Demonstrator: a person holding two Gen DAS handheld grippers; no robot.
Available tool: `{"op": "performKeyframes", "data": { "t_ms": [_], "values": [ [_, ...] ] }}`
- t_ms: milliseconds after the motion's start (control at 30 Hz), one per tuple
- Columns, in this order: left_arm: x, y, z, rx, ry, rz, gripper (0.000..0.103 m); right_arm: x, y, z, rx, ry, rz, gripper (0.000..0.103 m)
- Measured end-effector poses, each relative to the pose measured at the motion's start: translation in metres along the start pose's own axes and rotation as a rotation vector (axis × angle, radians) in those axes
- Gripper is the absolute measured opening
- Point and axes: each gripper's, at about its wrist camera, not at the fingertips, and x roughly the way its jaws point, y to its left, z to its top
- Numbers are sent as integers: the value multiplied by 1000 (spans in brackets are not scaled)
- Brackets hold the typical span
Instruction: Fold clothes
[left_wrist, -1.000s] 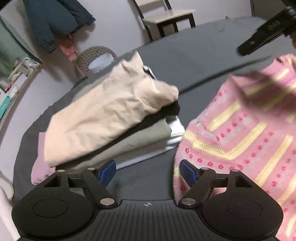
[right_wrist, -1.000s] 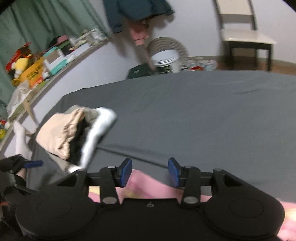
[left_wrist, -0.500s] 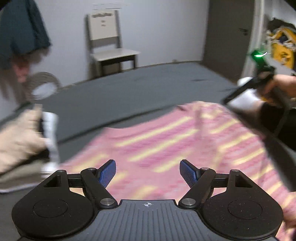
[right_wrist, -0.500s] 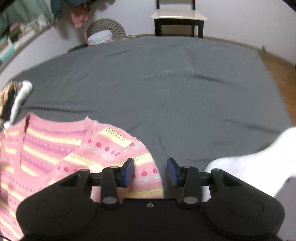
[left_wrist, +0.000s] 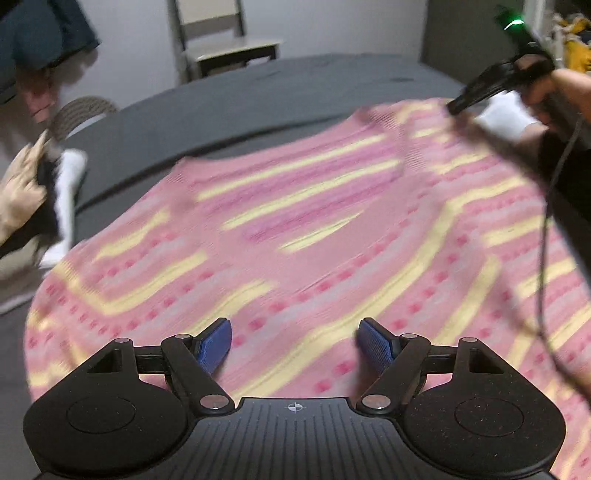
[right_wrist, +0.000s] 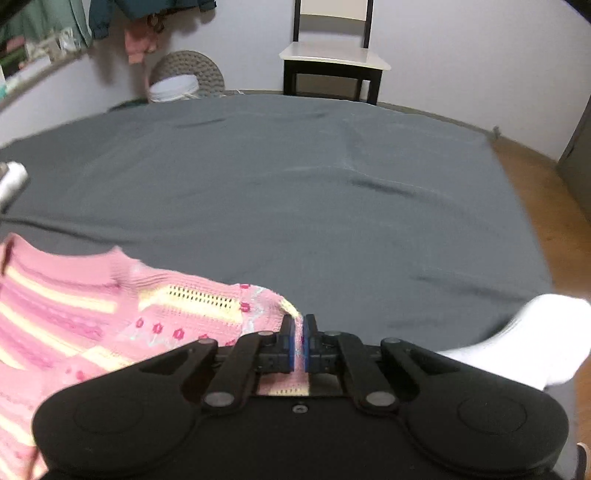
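Observation:
A pink knitted sweater (left_wrist: 303, 229) with yellow stripes and red dots lies spread over the dark grey bed sheet (right_wrist: 295, 177). My left gripper (left_wrist: 294, 345) hovers open over its near part, blue pads wide apart with nothing between them. My right gripper (right_wrist: 299, 341) is shut on the sweater (right_wrist: 110, 317) at its far right edge, with a strip of knit pinched between the blue pads. In the left wrist view the right gripper (left_wrist: 452, 108) shows at the sweater's far right corner, held by a hand.
A stack of folded clothes (left_wrist: 26, 206), beige on top, sits at the left of the bed. A chair (right_wrist: 332, 55) stands behind the bed by the wall, next to a round basket (right_wrist: 188, 75). A white sock (right_wrist: 517, 343) shows at the right. Wooden floor (right_wrist: 546, 206) lies beyond the bed's right edge.
My right gripper went from open to shut on the sweater's edge. My left gripper swung away from the folded stack to hover over the sweater.

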Motion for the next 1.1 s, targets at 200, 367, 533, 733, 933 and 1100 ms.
{"op": "performKeyframes", "data": {
  "t_ms": [200, 367, 533, 733, 933, 1100],
  "values": [
    [-8, 22, -15, -102, -12, -23, 77, 13, 28, 1, 13, 71, -54, 28],
    [-40, 25, -16, -122, -108, 40, 77, -40, 55, 7, 23, -69, 11, 62],
    [-58, 41, -10, -283, -224, 76, 77, -83, 119, -15, 29, -275, 190, 94],
    [-28, 35, 0, -402, -321, 104, 77, -77, 177, -60, 73, -350, 250, 103],
    [6, 21, -1, -372, -348, 85, 78, -54, 191, -115, 84, -437, 105, 103],
    [27, 8, -5, -300, -354, 45, 81, -33, 183, -129, 33, -353, 46, 103]
  ]
}}
